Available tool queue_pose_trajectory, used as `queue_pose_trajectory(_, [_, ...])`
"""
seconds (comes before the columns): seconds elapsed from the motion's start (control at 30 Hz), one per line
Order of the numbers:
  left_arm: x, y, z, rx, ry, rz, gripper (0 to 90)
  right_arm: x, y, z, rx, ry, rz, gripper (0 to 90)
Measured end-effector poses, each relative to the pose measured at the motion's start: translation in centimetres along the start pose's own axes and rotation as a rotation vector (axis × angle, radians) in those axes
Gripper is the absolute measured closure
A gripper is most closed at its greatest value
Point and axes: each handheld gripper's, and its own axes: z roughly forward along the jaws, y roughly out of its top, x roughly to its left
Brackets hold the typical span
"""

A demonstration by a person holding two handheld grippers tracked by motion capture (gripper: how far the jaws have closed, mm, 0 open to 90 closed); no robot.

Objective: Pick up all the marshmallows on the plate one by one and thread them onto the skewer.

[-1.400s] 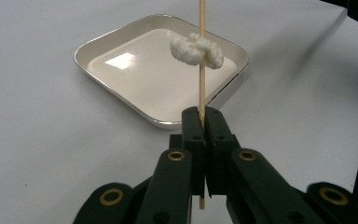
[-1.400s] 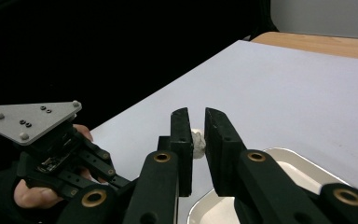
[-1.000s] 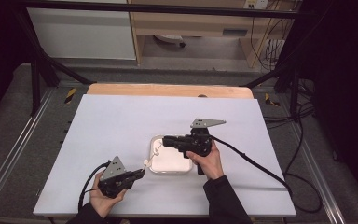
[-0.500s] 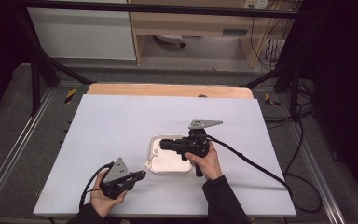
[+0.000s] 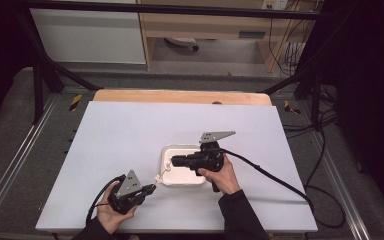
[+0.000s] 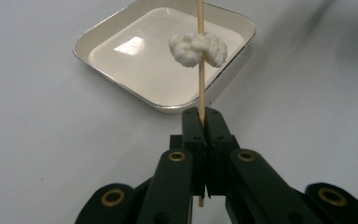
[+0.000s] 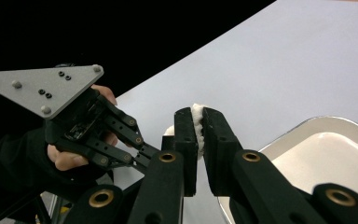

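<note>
A person sits at a white tabletop (image 5: pixel 130 135) holding a two-jaw gripper in each hand. The left gripper (image 6: pixel 200 122) has its jaws pressed together on the lower end of a thin wooden skewer (image 6: pixel 201 84), which stands up along the gripper's line. A small white fluffy lump (image 6: pixel 198 49), like a bit of soft food, is threaded on the skewer partway up. Behind it, near the middle of the tabletop, sits a shallow square white tray (image 6: pixel 102 56) with a pale rim; nothing lies in it.

In the right gripper view, the right gripper (image 7: pixel 198 128) has its jaws closed on the white lump (image 7: pixel 196 122), which shows in the narrow gap between them, with the left gripper (image 7: pixel 142 149) just beyond. In the high view both grippers meet at the tray's (image 5: pixel 167 152) near left corner.

As a judgement: the work looks mid-way. The lump is gripped but remains on the skewer; pulling it off and dropping it into the tray are not yet done.
</note>
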Motion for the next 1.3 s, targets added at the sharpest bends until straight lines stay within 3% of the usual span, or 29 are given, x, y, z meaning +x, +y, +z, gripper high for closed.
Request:
queue_pose_trajectory(0.7, [-0.16, -0.07, -0.06, -0.017, 0.011, -0.020, 89.2, 0.22, -0.65, 0.42, 0.028, -0.004, -0.018, 85.7])
queue_pose_trajectory(1.13, [-0.30, -0.13, 0.12, -0.016, 0.006, -0.010, 89.1, 0.14, -0.83, 0.68, 0.040, 0.022, 0.002, 85.6])
queue_pose_trajectory(1.3, [0.04, -0.19, 0.44, -0.029, -0.026, -0.047, 89.1, 0.00, -0.81, 0.59, 0.077, -0.020, 0.009, 83.5])
